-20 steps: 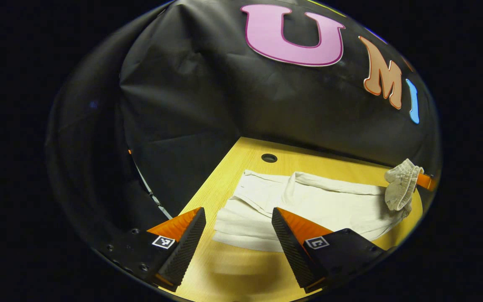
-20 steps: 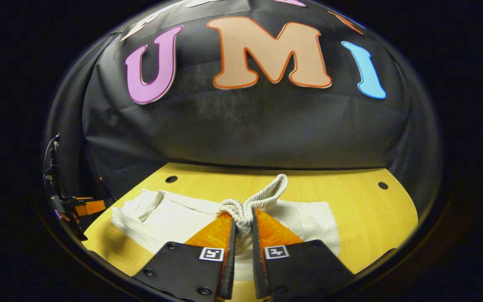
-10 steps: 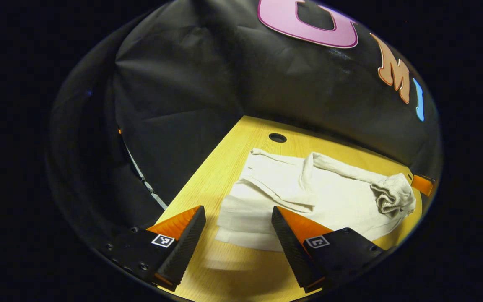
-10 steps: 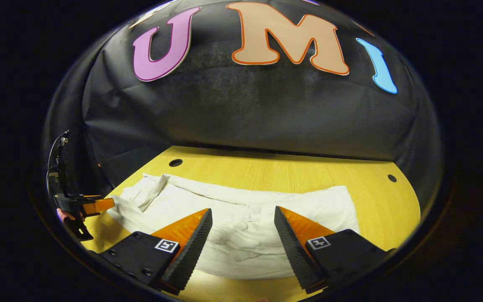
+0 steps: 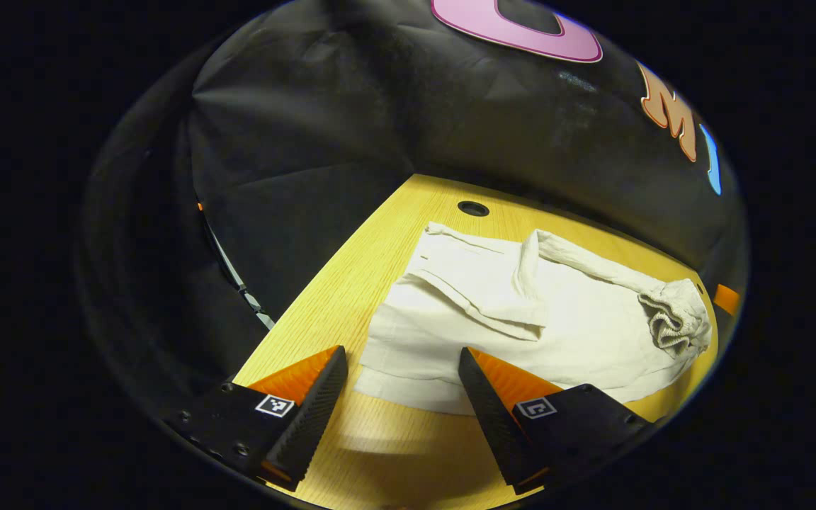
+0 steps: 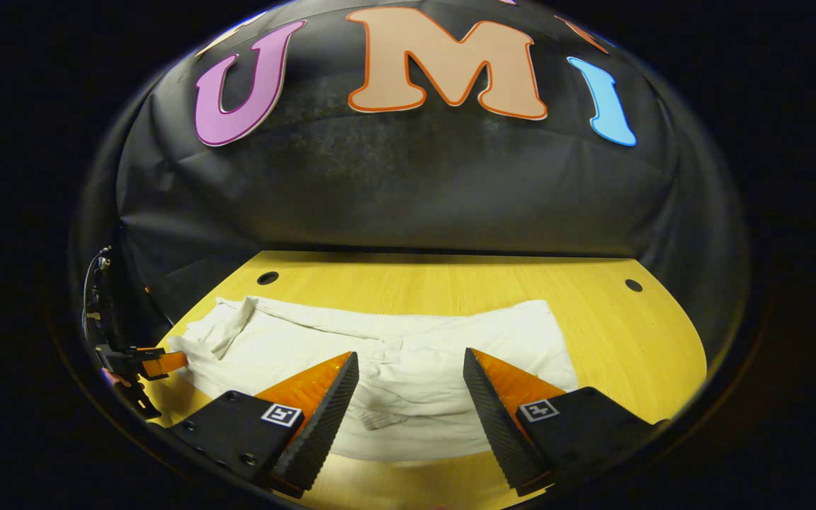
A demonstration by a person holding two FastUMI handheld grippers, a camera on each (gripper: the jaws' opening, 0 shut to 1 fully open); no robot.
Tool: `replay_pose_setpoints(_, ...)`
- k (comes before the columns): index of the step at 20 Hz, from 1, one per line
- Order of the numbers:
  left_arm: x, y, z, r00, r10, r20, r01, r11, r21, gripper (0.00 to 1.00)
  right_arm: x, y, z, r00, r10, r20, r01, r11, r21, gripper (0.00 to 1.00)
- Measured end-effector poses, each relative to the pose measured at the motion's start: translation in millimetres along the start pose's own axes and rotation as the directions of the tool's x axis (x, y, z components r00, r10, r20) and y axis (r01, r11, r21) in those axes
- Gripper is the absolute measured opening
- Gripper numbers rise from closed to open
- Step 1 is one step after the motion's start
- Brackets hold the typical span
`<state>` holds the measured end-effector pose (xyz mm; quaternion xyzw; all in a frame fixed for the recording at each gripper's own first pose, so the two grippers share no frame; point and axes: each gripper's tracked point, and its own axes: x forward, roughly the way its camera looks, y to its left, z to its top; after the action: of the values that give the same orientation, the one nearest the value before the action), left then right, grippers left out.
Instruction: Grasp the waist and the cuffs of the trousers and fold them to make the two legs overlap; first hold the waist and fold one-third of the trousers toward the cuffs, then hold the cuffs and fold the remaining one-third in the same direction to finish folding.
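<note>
Now both grippers hover with fingers wide, left gripper point(image 5: 395, 386) by the cuffs, right gripper point(image 6: 408, 389) over the trousers point(image 6: 408, 347), ready for regrasping.

No readable text, number or brand shows on anything here.

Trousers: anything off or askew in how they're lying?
Yes. The trousers lie on the table untidily: the ribbed waist sits bunched in a lump at one end, and a flap at the other end is turned over crooked. Both the left gripper and right gripper are open.
</note>
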<state>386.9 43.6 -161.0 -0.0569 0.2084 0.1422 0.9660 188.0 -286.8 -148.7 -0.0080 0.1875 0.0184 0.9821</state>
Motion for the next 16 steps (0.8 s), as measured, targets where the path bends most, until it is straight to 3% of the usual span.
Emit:
replay_pose_setpoints(5,3.9,5.3,-5.3,0.999,0.041,-0.023,-0.04,0.998,0.038,0.93,-10.4,-13.3,-2.6,1.0,-0.029,-0.002,0.029,0.999,0.018,0.94)
replay_pose_setpoints(7,-0.2,5.8,-1.3,0.999,0.028,-0.021,-0.027,0.998,0.056,0.84,-15.5,-18.6,-0.3,0.999,-0.035,0.002,0.035,0.999,0.02,0.93)
replay_pose_setpoints(9,-2.6,4.3,5.4,1.0,0.005,-0.022,-0.003,0.998,0.055,0.67,-19.7,-23.9,1.6,0.999,-0.043,0.008,0.042,0.999,0.021,0.94)
replay_pose_setpoints(10,1.2,-1.9,4.0,1.0,-0.015,-0.026,0.017,0.998,0.056,0.49,-21.4,-26.8,3.0,0.999,-0.047,0.011,0.047,0.999,0.02,0.96)
replay_pose_setpoints(11,1.6,-12.6,3.7,0.999,-0.038,-0.018,0.039,0.998,0.044,0.41,-24.0,-29.6,3.0,0.999,-0.05,0.012,0.05,0.999,0.018,0.94)
replay_pose_setpoints(12,3.4,-17.0,4.7,0.999,-0.046,-0.011,0.046,0.999,0.027,0.13,-25.7,-32.9,3.1,0.998,-0.054,0.012,0.054,0.998,0.015,0.94)
replay_pose_setpoints(14,5.1,-19.5,5.1,0.999,-0.048,-0.002,0.048,0.999,0.01,0.01,-30.8,-39.0,4.0,0.998,-0.063,0.013,0.062,0.998,0.013,0.96)
replay_pose_setpoints(16,4.3,-20.3,5.9,0.999,-0.042,0.002,0.042,0.999,-0.016,0.0,-36.9,-47.0,3.8,0.997,-0.073,0.012,0.073,0.997,0.013,0.94)
